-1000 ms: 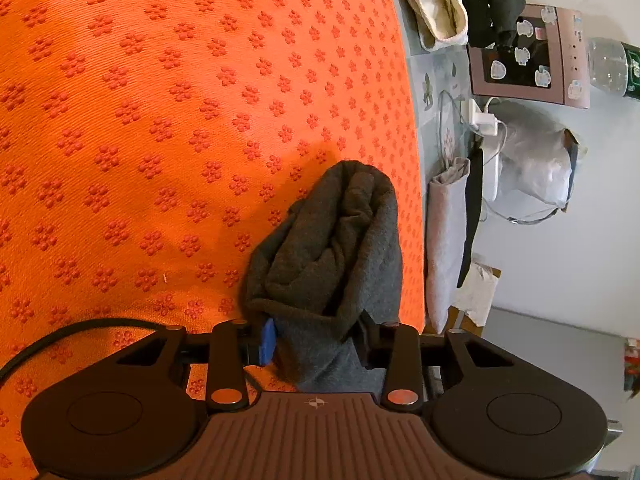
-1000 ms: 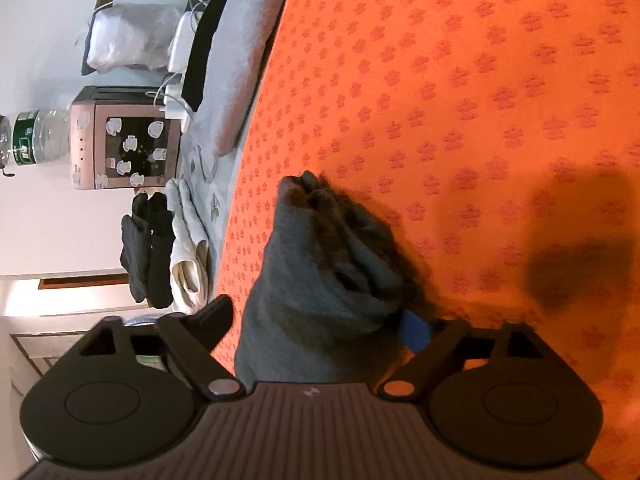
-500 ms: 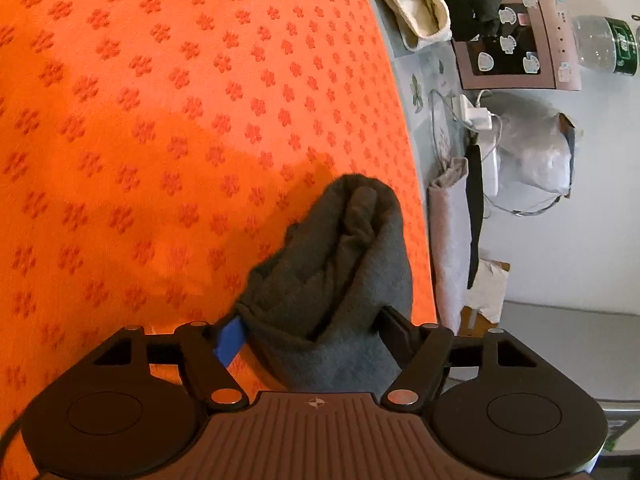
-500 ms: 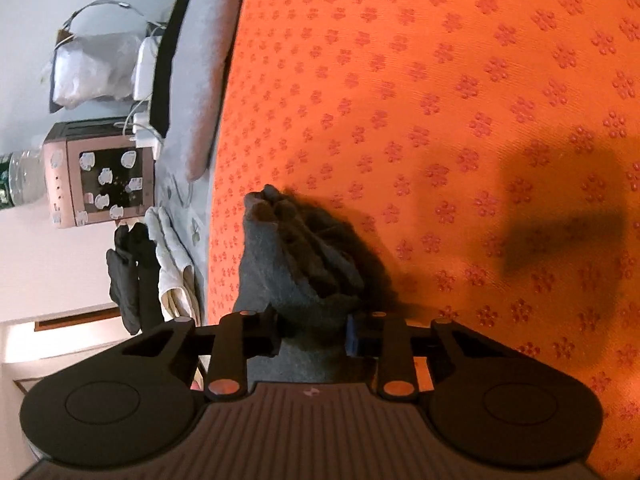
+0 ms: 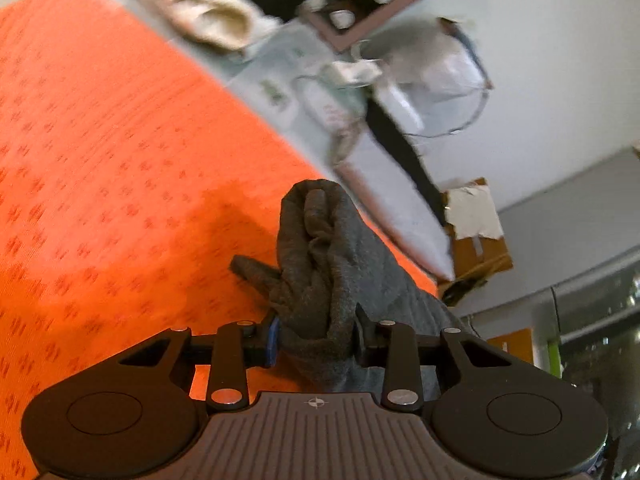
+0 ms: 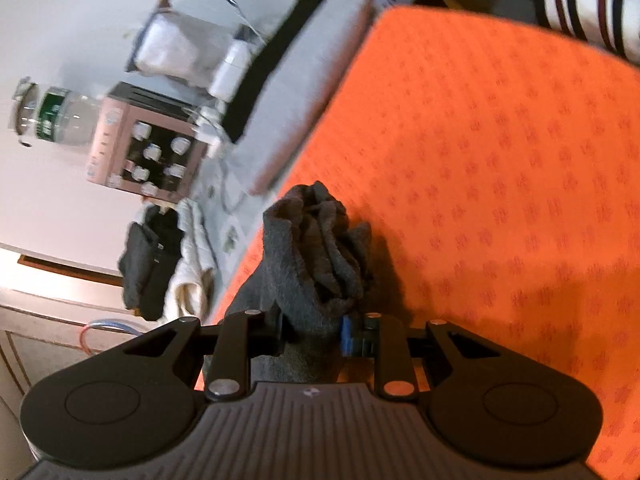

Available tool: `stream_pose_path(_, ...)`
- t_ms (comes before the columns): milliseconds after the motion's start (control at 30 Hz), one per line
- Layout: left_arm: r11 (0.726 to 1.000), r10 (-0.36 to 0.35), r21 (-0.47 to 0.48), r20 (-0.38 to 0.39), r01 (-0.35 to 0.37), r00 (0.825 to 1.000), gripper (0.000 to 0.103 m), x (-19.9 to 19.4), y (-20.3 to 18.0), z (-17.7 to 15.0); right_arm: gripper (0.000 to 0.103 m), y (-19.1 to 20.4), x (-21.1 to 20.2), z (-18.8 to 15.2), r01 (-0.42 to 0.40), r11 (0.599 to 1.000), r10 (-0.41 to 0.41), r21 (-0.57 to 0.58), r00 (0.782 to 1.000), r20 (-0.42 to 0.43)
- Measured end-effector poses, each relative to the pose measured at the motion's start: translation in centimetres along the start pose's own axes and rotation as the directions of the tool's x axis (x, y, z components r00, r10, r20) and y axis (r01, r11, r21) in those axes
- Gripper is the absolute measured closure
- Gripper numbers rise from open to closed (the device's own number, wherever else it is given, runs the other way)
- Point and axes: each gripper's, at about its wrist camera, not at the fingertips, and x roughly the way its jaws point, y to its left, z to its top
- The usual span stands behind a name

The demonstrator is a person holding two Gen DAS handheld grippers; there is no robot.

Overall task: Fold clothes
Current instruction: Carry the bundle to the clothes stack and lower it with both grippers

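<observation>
Orange flower-embossed mat [image 5: 120, 160]; bunched (knit) grey garment [image 5: 328, 264]

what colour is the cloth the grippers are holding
Dark grey cloth, plain with no pattern; it shows best in the left wrist view.

Dark grey garment [image 5: 328, 264]; orange mat [image 5: 120, 152], apparently flower-dotted.

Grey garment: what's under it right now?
Under the bunched grey garment the orange mat shows, with the garment's shadow. Both the left gripper and right gripper are closing on it. The mat directly beneath is covered.
</observation>
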Motion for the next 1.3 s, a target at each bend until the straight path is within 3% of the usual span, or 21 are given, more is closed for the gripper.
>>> stream_pose_path(167, 0.998, -0.044, 0.05, 0.018, 0.043, 0.999, 0.066, 1.7, -4.2, 2.4, 0.075, 2.1, -1.3, 3.7, -0.054, 0.997, 0.057, -0.057, 0.997, 0.049)
stream_pose_path(367, 0.994, -0.078, 0.076, 0.055, 0.074, 0.995, 0.066, 6.0, -9.0, 6.9, 0.075, 5.0, 0.2, 10.6, -0.118, 0.986, 0.126, -0.114, 0.99, 0.068)
stream_pose_path(700, 0.989, -0.112, 0.112, 0.119, 0.099, 0.987, 0.066, 16.0, -13.3, 16.8, 0.075, 9.9, 10.0, 22.8, -0.195, 0.97, 0.209, -0.145, 0.975, 0.083)
stream_pose_path(867, 0.984, -0.129, 0.142, 0.149, 0.108, 0.98, 0.066, 21.2, -13.9, 21.2, 0.075, 11.8, 15.7, 27.6, -0.228, 0.956, 0.248, -0.183, 0.965, 0.09)
stream_pose_path(1033, 0.983, -0.136, 0.141, 0.147, 0.115, 0.98, 0.066, 25.4, -12.7, 23.5, 0.075, 11.9, 20.8, 30.7, -0.244, 0.945, 0.27, -0.22, 0.958, 0.098)
stream_pose_path(1300, 0.989, -0.112, 0.104, 0.097, 0.101, 0.989, 0.066, 30.2, -9.5, 23.4, 0.075, 8.9, 25.5, 31.0, -0.204, 0.957, 0.227, -0.208, 0.969, 0.094)
